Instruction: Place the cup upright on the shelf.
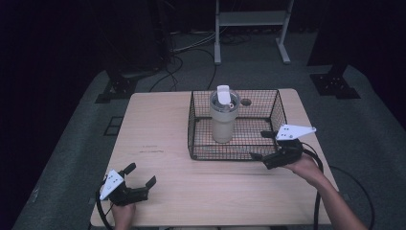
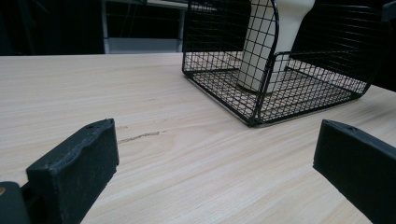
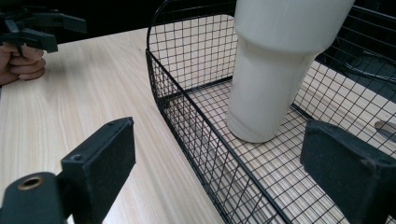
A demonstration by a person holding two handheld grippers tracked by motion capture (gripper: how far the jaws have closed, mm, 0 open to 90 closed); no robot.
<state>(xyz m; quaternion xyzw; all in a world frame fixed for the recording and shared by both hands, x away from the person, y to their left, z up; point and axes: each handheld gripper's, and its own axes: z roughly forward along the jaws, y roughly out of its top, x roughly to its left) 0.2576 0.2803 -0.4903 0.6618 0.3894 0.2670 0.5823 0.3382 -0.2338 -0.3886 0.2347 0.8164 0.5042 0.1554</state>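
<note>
Your right gripper [image 1: 262, 146] hangs spread at the wire basket's [image 1: 277, 103] near right corner, where the cream tumbler [image 1: 223, 117] stands upright. Your left gripper [image 1: 140, 175] rests spread on the table [image 1: 158, 129], well apart.

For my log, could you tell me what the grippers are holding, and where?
Nothing: the left gripper and right gripper are both open and empty, near the basket.

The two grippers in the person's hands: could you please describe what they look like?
Both are black, two-jawed tools. The left gripper and right gripper each carry a pale three-cornered plate on top and trail a black cable. Their jaws are blocky, matt black pads. The forearms are bare, with no sleeves in sight.
</note>
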